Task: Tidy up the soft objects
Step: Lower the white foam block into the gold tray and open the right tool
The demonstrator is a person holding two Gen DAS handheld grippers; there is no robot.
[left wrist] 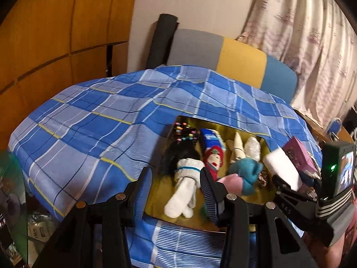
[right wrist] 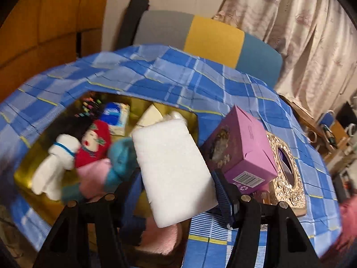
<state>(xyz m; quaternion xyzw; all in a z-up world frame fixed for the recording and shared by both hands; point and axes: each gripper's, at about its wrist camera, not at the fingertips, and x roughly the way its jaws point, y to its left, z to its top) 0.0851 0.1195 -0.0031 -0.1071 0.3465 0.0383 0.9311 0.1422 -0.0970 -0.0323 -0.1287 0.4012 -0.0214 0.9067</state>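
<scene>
Scene: a gold tray sits on a blue plaid cloth, already part filled with soft things.
Tray contents: white socks, a red sock with a face on it, a teal plush, a pink piece and a dark wig-like tuft lie side by side, seemingly sorted there as the goal spot.
Right gripper: its jaws clamp a white sponge by the long sides, so the block juts forward, tilted over the tray's right edge. From the left wrist view the same sponge hangs above the tray's right rim.
Why held so: gripped across the middle, the sponge stays level enough to lower into the free gap at the tray's right.
Left gripper: jaws about half apart, nothing between them; it hovers above the white socks, likely ready to steady or shift items.
Off-tray items: a purple box rests on a gold frame just right of the sponge; hard things, probably left out.
Stage: sponge near but not yet in the tray.
Risk: the sponge corner could catch the purple box.
</scene>
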